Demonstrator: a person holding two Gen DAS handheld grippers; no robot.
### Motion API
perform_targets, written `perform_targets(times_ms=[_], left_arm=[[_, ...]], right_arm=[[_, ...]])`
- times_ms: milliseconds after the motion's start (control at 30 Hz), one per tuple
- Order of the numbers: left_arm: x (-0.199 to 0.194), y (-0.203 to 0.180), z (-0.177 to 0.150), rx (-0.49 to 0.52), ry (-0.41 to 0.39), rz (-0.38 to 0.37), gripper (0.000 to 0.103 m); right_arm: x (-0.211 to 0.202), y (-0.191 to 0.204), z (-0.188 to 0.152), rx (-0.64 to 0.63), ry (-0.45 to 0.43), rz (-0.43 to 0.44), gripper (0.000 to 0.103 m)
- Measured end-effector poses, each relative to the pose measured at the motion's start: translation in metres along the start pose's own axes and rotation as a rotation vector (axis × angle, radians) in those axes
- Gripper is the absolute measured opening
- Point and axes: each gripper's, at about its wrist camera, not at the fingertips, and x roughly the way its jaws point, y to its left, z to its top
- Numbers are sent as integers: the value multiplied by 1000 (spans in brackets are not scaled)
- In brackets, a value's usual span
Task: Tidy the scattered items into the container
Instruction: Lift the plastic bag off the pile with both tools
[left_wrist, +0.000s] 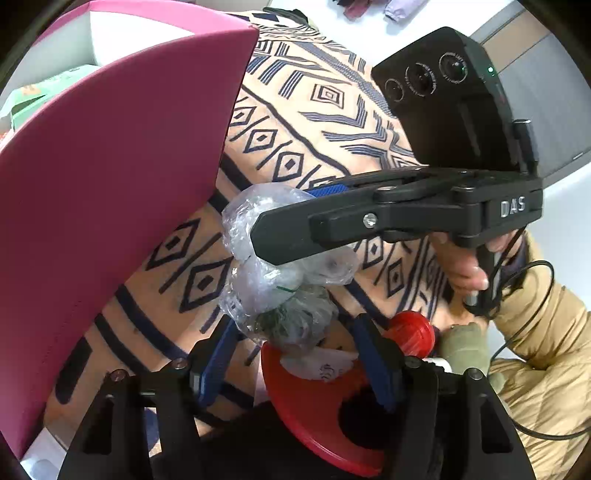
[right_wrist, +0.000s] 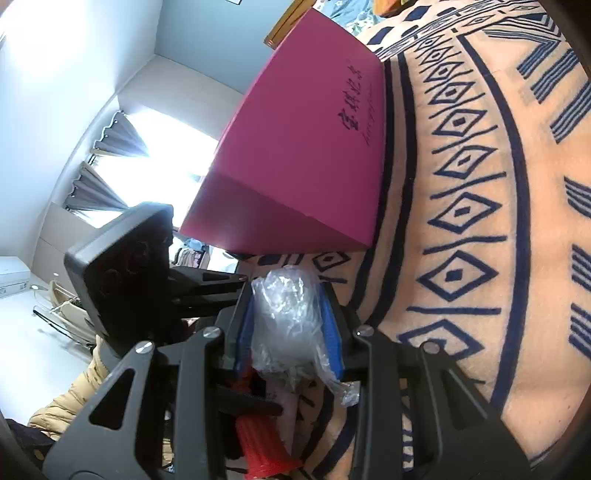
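A crumpled clear plastic bag (left_wrist: 288, 314) (right_wrist: 288, 317) hangs above the patterned blanket. My right gripper (left_wrist: 280, 214) (right_wrist: 288, 291) is shut on its upper part, blue pads pressing both sides. My left gripper (left_wrist: 295, 323) stands open, and the bag's lower end hangs between its spread blue-padded fingers. Whether those fingers touch the bag I cannot tell. The pink box (left_wrist: 110, 184) (right_wrist: 303, 155) stands just to the left of both grippers, its near wall close to the bag. A green packet (left_wrist: 33, 96) lies inside it.
A red disc (left_wrist: 314, 406) and a red ribbed ball (left_wrist: 412, 332) lie under the left gripper, with a green soft item (left_wrist: 461, 343) beside them. The orange and navy blanket (right_wrist: 461, 221) stretches to the right. A hand (left_wrist: 461, 266) and a tan sleeve (left_wrist: 546, 350) hold the right gripper.
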Motion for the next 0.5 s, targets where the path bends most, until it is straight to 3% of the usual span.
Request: perform_targets(times_ms=[133,333,433,467,500], left_arm=[[-10,1,0,12,-7,50,65],[-26,4,-1,25,-20,114,48],[-36,7,-2,27,-28,135,45],[-40,9,-2,25,-32,135,44],[-44,11,-3,23,-36,135,44]], right_arm=[[-5,0,2,2,-4,4,36],[3,8,0,-19,3,-32,37],[1,13,0,-45,6,-84,39],[0,15,0,-59,9,-101,42],[0,18,0,-73,12,-119,51]])
